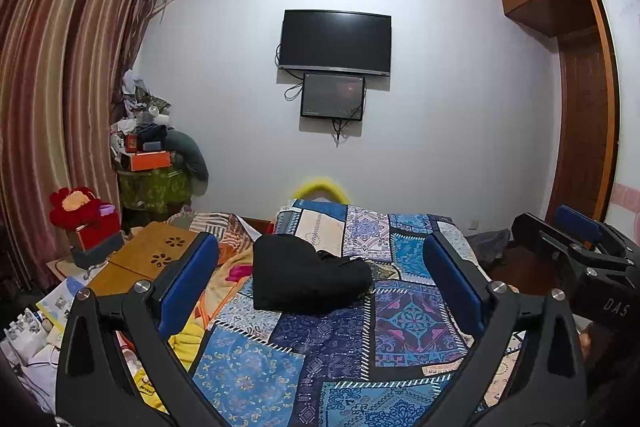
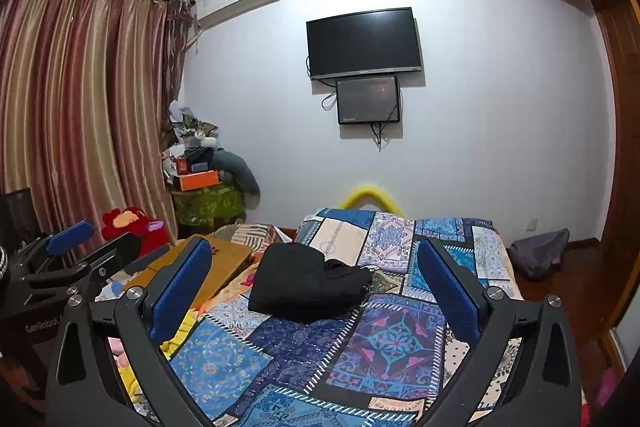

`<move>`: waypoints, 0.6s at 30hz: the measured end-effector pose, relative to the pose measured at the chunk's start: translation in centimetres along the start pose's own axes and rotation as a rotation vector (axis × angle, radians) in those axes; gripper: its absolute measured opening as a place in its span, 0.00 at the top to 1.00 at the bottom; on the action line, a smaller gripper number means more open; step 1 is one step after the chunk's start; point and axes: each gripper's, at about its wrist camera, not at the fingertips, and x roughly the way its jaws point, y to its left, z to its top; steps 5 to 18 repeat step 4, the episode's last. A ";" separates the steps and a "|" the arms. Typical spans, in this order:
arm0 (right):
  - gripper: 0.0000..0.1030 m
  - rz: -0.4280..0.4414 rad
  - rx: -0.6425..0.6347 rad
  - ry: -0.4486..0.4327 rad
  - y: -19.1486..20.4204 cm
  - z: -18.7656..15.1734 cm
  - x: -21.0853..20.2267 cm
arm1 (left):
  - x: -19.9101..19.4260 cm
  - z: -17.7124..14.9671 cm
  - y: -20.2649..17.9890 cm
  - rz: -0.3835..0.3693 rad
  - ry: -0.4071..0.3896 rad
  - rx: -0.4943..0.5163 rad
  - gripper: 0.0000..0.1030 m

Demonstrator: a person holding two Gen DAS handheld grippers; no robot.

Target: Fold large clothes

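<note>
Black cloth garment (image 1: 308, 273), lying as a compact bundle on the blue patchwork-print bedspread (image 1: 408, 323), sits at 12 o'clock from both grippers, well apart from each. Left black two-finger gripper w/ blue pads (image 1: 320, 291): jaws wide apart, nothing held. Right black two-finger gripper w/ blue pads (image 2: 316, 291): same, apart & empty; it also shows at 3 o'clock in the left view.

Looks folded or near it; loose rumpled bit on the bundle's 3 o'clock side. If tidying: come in low, pinch only top layer at that loose edge, other gripper pins the flat 9 o'clock half, lay over slow. Cloth is dark, so edges are hard to read.
</note>
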 end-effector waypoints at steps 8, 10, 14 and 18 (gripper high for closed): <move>0.01 0.006 0.006 0.016 0.0 -0.2 0.4 | 0.2 -0.2 0.4 0.006 0.013 -0.013 0.01; 0.01 0.006 0.006 0.016 0.0 -0.2 0.4 | 0.2 -0.2 0.4 0.006 0.013 -0.013 0.01; 0.01 0.006 0.006 0.016 0.0 -0.2 0.4 | 0.2 -0.2 0.4 0.006 0.013 -0.013 0.01; 0.01 0.006 0.006 0.016 0.0 -0.2 0.4 | 0.2 -0.2 0.4 0.006 0.013 -0.013 0.01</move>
